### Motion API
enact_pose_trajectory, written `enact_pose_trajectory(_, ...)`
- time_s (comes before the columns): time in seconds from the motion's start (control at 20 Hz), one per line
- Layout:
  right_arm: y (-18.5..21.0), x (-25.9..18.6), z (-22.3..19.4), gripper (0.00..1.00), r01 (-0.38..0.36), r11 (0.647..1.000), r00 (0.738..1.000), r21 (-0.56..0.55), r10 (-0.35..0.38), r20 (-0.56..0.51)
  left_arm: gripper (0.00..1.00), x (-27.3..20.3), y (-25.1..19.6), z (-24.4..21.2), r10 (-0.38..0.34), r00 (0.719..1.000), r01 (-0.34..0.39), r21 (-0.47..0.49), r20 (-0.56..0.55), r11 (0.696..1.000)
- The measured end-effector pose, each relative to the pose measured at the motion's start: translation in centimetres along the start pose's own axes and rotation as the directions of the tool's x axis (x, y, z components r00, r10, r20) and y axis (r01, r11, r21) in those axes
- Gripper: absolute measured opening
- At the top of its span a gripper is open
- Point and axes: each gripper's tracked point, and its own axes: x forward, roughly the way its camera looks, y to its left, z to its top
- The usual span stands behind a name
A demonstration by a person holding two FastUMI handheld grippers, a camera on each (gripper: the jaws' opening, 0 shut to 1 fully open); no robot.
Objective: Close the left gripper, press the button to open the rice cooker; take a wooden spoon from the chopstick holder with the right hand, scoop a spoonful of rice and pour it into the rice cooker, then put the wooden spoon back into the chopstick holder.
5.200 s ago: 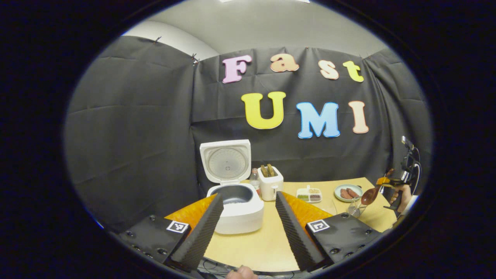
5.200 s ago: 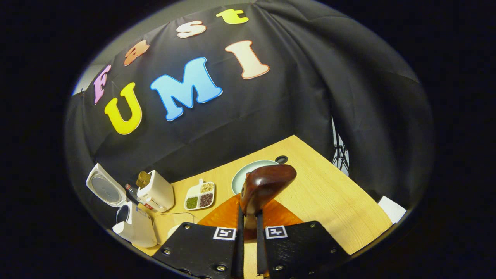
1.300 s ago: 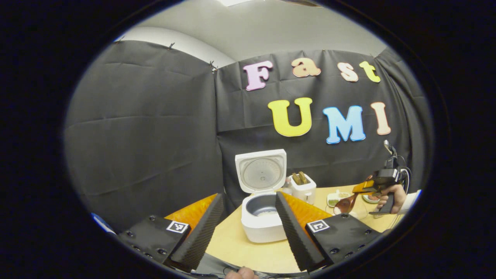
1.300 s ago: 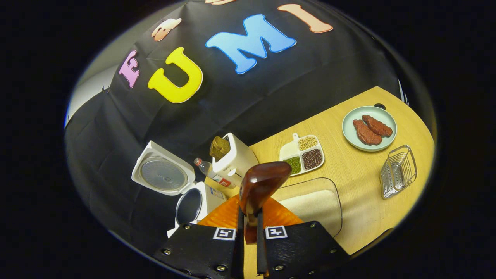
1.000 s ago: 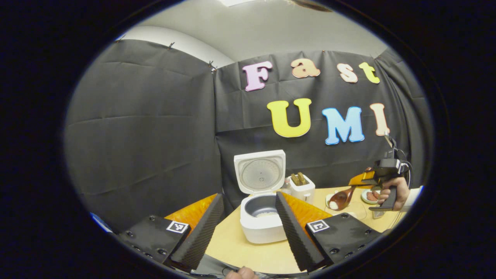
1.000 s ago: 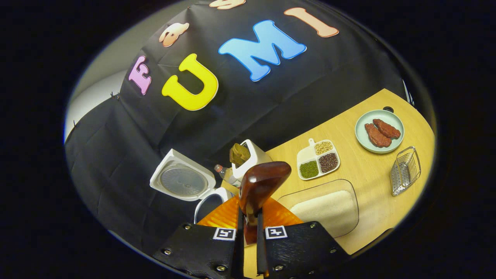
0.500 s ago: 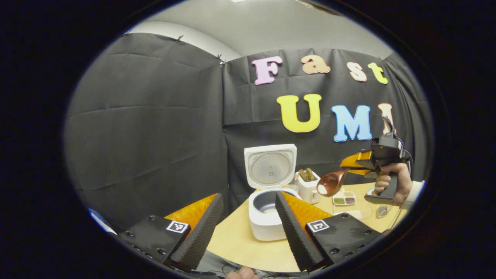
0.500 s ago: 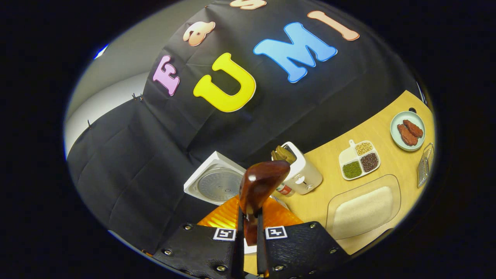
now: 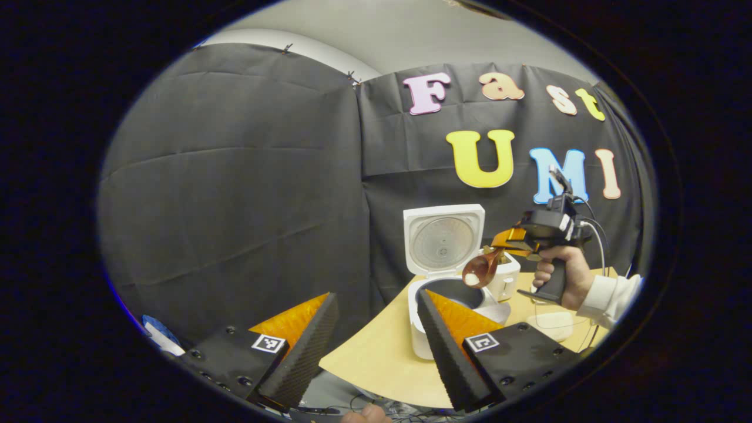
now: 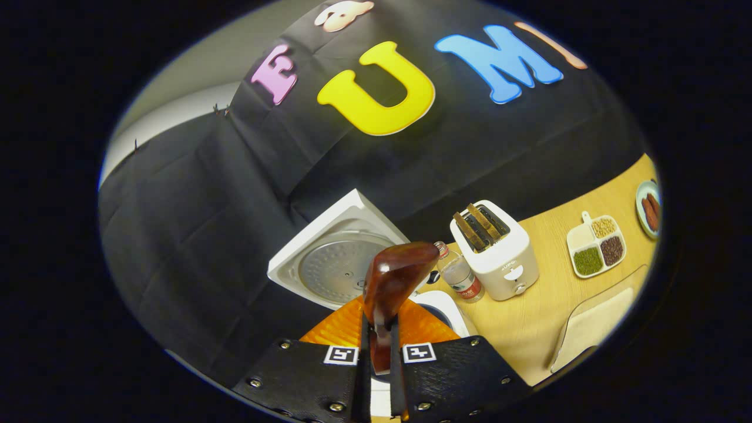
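Overhead, right tongs clamped the spoon, bowl tipped above the open cooker; left tongs idled open nearby.

Rice cooker: white; we see its lid standing upright and open, the dark inner pot exposed, at the table's left end.
Wooden spoon: glossy reddish-brown; we see its handle clamped in the right gripper, its bowl carrying white rice above the cooker's opening.
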Motion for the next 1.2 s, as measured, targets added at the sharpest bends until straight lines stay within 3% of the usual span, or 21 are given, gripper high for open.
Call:
enact_pose_trajectory(0.2,1.3,3.5,-4.2,0.13,-0.031,0.982,0.996,-0.188,0.014,-0.089,0.94,-0.1,2.3,-1.3,0.042,0.999,-0.042,-0.015,-0.021,0.999)
enact_pose_trajectory(0.3,1.6,4.3,-5.5,0.13,-0.037,0.939,0.994,-0.341,-0.001,-0.109,0.94,0.1,3.0,-1.9,0.057,0.998,-0.058,-0.028,-0.037,0.998)
enact_pose_trajectory(0.4,2.0,4.5,-6.5,0.13,-0.044,0.841,0.994,-0.539,-0.017,-0.108,0.95,0.2,3.5,-1.9,0.068,0.997,-0.070,-0.041,-0.038,0.997)
enact_pose_trajectory(0.55,3.2,4.6,-7.2,0.13,-0.059,0.689,0.997,-0.722,0.001,-0.080,0.96,0.2,3.7,-1.8,0.075,0.997,-0.077,-0.052,-0.037,0.996)
enact_pose_trajectory(0.85,4.8,3.7,-7.6,0.13,-0.024,0.426,0.999,-0.905,0.032,-0.011,0.95,-0.5,3.8,-1.3,0.071,0.997,-0.072,-0.051,-0.024,0.996)
enact_pose_trajectory(0.95,4.7,3.6,-8.3,0.13,-0.011,0.360,0.999,-0.933,0.040,0.003,0.95,-1.0,3.8,-1.1,0.069,0.997,-0.070,-0.050,-0.020,0.996)
enact_pose_trajectory(1.05,5.0,3.2,-8.0,0.13,-0.014,0.344,0.999,-0.939,0.041,0.000,0.96,-1.6,3.8,-0.9,0.070,0.997,-0.071,-0.052,-0.015,0.996)
enact_pose_trajectory(1.1,5.0,3.0,-8.1,0.13,-0.021,0.365,0.999,-0.931,0.038,-0.008,0.96,-2.0,3.9,-0.8,0.072,0.997,-0.073,-0.050,-0.013,0.996)
enact_pose_trajectory(1.2,5.7,1.8,-7.2,0.13,-0.027,0.452,0.999,-0.892,0.043,-0.008,0.95,-3.0,4.2,-0.1,0.072,0.997,-0.072,-0.047,0.001,0.996)
